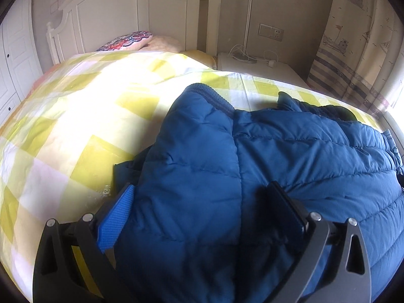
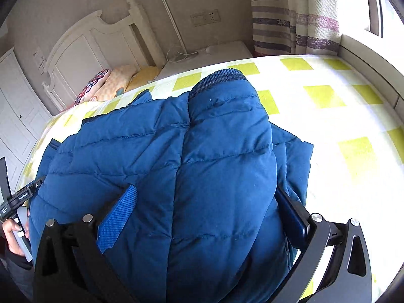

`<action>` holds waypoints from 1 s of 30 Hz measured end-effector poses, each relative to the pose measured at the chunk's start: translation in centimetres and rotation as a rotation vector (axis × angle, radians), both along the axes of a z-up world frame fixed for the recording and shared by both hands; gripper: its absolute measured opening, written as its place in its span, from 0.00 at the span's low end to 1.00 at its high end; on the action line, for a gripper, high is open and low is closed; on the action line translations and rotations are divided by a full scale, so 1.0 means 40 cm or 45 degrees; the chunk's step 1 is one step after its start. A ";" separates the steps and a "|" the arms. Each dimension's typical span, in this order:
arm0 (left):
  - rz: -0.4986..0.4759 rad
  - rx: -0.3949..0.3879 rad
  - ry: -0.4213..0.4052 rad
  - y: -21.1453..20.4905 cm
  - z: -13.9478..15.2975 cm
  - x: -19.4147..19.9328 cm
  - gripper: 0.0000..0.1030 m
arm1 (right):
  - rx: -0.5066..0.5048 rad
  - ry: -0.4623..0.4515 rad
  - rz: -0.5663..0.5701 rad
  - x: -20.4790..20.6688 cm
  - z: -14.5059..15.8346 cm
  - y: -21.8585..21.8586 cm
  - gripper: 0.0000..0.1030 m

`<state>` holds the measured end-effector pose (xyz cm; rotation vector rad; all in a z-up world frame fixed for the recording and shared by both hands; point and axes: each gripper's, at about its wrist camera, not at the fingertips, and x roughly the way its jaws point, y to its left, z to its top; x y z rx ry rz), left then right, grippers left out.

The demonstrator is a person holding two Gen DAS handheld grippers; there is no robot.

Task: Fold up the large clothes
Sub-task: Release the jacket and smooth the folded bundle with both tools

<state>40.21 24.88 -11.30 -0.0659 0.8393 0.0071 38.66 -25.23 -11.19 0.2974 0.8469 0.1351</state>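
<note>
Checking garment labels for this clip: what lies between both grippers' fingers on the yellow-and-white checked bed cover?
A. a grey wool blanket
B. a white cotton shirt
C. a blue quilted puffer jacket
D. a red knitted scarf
C: the blue quilted puffer jacket bulges between the fingers of both the left gripper and the right gripper.

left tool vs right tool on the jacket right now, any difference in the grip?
The left tool straddles a flatter quilted panel of the blue puffer jacket; the right tool straddles a rounded folded sleeve ending in a ribbed cuff. The left tool sits by the jacket's edge nearer the pillows; the right tool sits on the window side. Shared: both have jacket fabric bulging between wide-set fingers, on the yellow-checked bedsheet.
</note>
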 end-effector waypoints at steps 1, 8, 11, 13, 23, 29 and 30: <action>0.000 -0.008 -0.001 0.002 0.001 -0.001 0.98 | -0.002 0.000 -0.005 -0.001 0.002 0.000 0.96; -0.006 0.088 -0.132 -0.081 0.105 -0.106 0.97 | -0.303 -0.233 -0.011 -0.133 0.141 0.142 0.95; -0.121 0.111 -0.214 -0.184 0.153 -0.175 0.98 | -0.363 -0.295 0.140 -0.186 0.185 0.257 0.95; -0.209 0.162 -0.222 -0.263 0.152 -0.204 0.98 | -0.445 -0.259 0.270 -0.199 0.164 0.348 0.95; -0.205 0.232 -0.178 -0.255 0.051 -0.258 0.98 | -0.437 -0.198 0.237 -0.234 0.097 0.330 0.95; -0.008 0.040 -0.092 -0.024 0.019 -0.245 0.98 | -0.238 -0.094 0.013 -0.242 0.037 0.125 0.95; -0.007 -0.025 -0.074 -0.001 0.009 -0.241 0.98 | -0.201 -0.091 0.006 -0.245 0.023 0.114 0.95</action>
